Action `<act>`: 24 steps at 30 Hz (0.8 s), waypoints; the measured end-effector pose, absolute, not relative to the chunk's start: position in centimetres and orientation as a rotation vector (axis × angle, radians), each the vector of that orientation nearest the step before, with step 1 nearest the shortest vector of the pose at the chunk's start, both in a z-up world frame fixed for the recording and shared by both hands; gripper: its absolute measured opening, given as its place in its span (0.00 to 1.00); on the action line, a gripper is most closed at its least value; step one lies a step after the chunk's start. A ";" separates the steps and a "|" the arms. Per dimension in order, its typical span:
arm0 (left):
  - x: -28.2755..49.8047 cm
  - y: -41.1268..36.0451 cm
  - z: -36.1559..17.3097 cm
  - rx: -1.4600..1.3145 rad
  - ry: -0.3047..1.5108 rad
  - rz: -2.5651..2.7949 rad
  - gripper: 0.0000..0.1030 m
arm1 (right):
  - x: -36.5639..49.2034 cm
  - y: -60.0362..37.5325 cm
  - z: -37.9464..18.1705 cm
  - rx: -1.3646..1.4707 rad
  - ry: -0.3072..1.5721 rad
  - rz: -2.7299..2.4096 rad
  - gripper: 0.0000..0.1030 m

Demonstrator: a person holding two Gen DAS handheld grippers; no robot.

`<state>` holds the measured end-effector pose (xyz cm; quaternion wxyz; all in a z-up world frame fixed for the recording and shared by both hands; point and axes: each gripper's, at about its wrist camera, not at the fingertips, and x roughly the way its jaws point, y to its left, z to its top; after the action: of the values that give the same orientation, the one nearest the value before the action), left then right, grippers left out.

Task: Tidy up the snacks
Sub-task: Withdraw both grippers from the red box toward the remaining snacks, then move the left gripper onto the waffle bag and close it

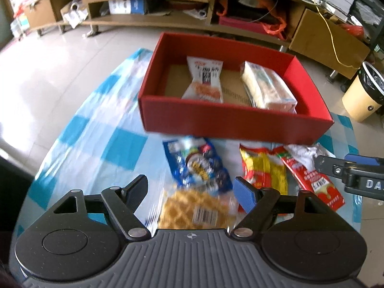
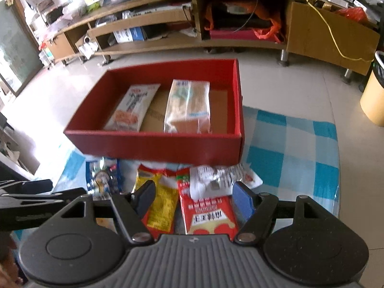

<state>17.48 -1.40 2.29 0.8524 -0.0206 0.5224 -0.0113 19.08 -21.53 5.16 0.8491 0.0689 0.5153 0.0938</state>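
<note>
Snacks outside box: four packets lie on the cloth just in front of the box's near wall — a blue cookie packet [image 1: 198,164], a waffle packet [image 1: 194,210], a red-and-yellow packet [image 1: 264,170] and a red-and-white packet [image 2: 208,213].
Tablecloth [image 1: 96,129]: blue-and-white checks, spread under the box and all the loose packets.
Red box [image 1: 230,120]: open-topped, cardboard floor showing, standing on the cloth beyond the loose snacks.
Snacks inside box: a wrapped bread loaf [image 1: 268,86] lies toward the right side; a white packet with orange print [image 1: 204,81] lies to its left, apart from it.
Left gripper [image 1: 192,189]: fingers spread apart, nothing between them; it hovers above the waffle packet and the near end of the blue cookie packet.
Right gripper [image 2: 192,198]: fingers likewise apart and empty, hovering over the red-and-white packet, with the red-and-yellow packet under its left finger.
Bin [image 1: 364,91]: yellow, lined with a dark bag, on the floor to the right of the table.
Background: long wooden shelf unit [image 2: 168,16] against the far wall, cluttered.
</note>
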 end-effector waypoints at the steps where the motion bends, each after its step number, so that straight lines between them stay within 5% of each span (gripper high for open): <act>1: 17.2 -1.2 2.2 -0.053 1.106 -0.022 0.82 | 19.0 -21.5 4.8 0.136 1.097 0.203 0.69; 9: 15.4 -0.6 0.1 -0.127 1.183 0.008 0.85 | 19.0 -21.7 3.3 0.099 1.142 0.202 0.69; 17: 15.8 -1.6 -1.3 -0.118 1.207 0.027 0.99 | 19.4 -21.9 2.7 0.082 1.153 0.203 0.70; 24: 16.3 -2.4 -2.7 -0.043 1.218 0.033 0.99 | 19.9 -22.3 1.7 0.084 1.178 0.200 0.70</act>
<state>16.31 -2.36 -2.66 0.8199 -0.0204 0.5720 0.0154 19.88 -22.30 1.75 0.8260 0.0397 0.5543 0.0943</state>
